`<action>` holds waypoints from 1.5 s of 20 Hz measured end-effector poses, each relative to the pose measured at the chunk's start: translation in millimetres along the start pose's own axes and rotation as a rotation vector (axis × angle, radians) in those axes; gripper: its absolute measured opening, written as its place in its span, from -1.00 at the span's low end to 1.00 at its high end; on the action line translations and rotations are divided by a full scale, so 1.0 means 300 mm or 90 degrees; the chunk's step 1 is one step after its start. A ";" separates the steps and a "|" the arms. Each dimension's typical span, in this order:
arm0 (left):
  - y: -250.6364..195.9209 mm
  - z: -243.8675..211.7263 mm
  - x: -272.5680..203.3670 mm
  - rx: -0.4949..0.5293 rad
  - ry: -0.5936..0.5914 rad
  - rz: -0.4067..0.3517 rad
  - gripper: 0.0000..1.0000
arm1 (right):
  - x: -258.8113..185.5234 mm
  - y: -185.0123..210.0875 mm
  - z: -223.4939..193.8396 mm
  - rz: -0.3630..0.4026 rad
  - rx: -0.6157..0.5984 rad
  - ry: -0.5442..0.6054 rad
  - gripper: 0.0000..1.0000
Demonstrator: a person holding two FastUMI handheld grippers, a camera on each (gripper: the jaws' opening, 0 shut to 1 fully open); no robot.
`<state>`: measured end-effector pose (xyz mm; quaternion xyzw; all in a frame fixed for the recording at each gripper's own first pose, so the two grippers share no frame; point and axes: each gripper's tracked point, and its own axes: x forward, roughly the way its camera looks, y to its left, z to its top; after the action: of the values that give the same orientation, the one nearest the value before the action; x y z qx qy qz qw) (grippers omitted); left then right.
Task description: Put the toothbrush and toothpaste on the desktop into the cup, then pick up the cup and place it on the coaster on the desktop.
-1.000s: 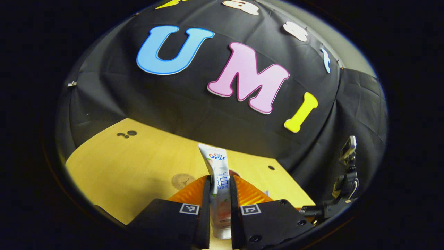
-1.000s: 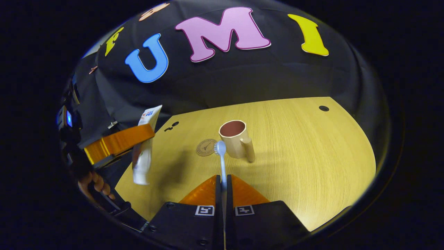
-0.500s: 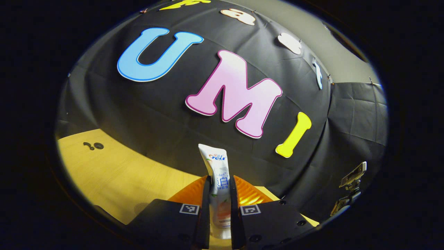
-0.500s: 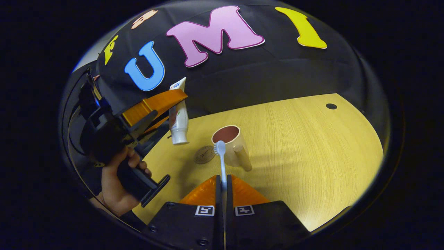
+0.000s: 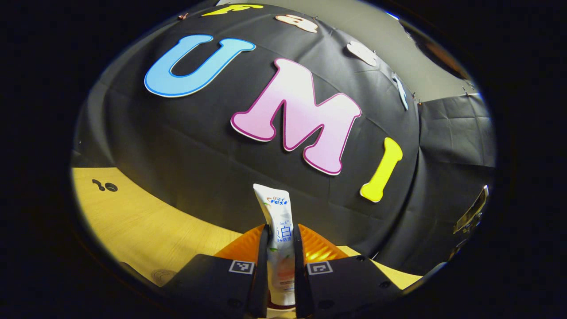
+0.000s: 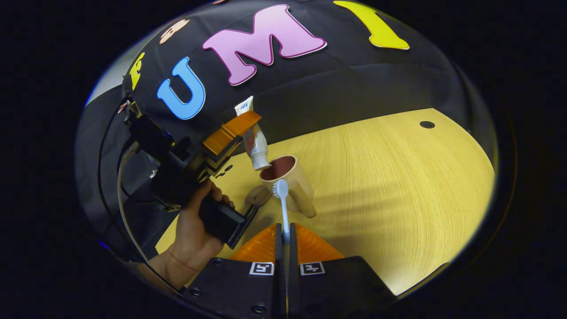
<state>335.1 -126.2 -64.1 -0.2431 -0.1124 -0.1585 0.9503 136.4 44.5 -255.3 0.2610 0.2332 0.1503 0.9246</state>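
Left gripper [image 5: 281, 241] clamped on the toothpaste tube [image 5: 279, 239], both fingers pressing its flattened sides; the crimped end points to 12 o'clock in the left gripper view and the cap end drops between the fingers. In the right gripper view the same tube [image 6: 254, 144] hangs cap-down with its white cap just above the rim of the cup [image 6: 290, 177], at about 10 o'clock of the cup's mouth. One second ago the tube hung well off to the 9 o'clock side of the cup, over bare desktop; half a second ago it was nearer but short of the rim. The carry is therefore nearly complete, and the tube appears ready to be lowered and let go, though it is not yet inside.

Right gripper [image 6: 283, 232] closed on the handle of the toothbrush [image 6: 282, 208], whose bristled head lies in front of the cup's near wall, as it did before; it awaits its turn.

The round coaster [image 6: 258, 195], thin and dark with a printed emblem, lies flat at 8 o'clock of the cup, just beside its base. The cup is a smooth, matte, cream cylinder with a brown interior and a straight handle. The tube is soft glossy plastic. The desktop [image 6: 398, 177] is pale wood-grain laminate. A hand [image 6: 190, 230] grips the left gripper's black handle.
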 end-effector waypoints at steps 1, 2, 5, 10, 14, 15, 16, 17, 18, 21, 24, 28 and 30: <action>0.005 -0.026 0.010 0.001 0.005 0.003 -0.43 | 0.002 -0.006 0.004 -0.001 -0.003 -0.002 -0.87; 0.011 -0.043 0.013 -0.001 0.010 0.006 -0.41 | 0.002 -0.011 0.001 0.001 -0.003 0.000 -0.87; 0.007 -0.107 0.015 -0.003 0.034 0.008 -0.41 | 0.006 -0.017 0.002 0.006 0.000 0.000 -0.87; -0.006 -0.163 -0.014 0.016 0.069 0.018 -0.44 | 0.002 -0.022 0.005 0.009 0.005 0.002 -0.87; 0.002 -0.214 -0.047 0.016 0.109 0.029 -0.20 | -0.004 -0.027 0.009 0.007 0.005 0.000 -0.87; 0.004 -0.231 -0.056 0.018 0.119 0.033 -0.20 | -0.004 -0.031 0.011 0.005 0.006 0.000 -0.87; 0.008 -0.237 -0.066 0.022 0.128 0.035 -0.20 | -0.009 -0.030 0.010 0.004 0.008 0.000 -0.87; 0.003 -0.235 -0.071 0.029 0.125 0.033 -0.31 | -0.010 -0.034 0.012 0.003 0.009 0.000 -0.87; -0.001 -0.237 -0.074 0.034 0.128 0.031 -0.27 | -0.013 -0.036 0.012 0.001 0.009 -0.001 -0.87; -0.015 -0.237 -0.088 0.055 0.137 0.029 -0.14 | -0.017 -0.038 0.020 0.000 0.013 -0.005 -0.87; -0.017 -0.229 -0.102 0.084 0.139 0.031 -0.06 | -0.020 -0.032 0.058 0.005 0.027 -0.020 -0.87; -0.008 -0.195 -0.143 0.099 0.133 0.043 0.17 | -0.015 -0.017 0.116 0.018 0.045 -0.048 -0.87; 0.012 -0.173 -0.174 0.094 0.128 0.056 0.33 | -0.001 -0.003 0.162 0.028 0.045 -0.065 -0.87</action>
<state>295.2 -136.1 -125.4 -0.1598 -0.0171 -0.1316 0.9782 161.0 23.7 -218.9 0.3060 0.1850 0.1484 0.9220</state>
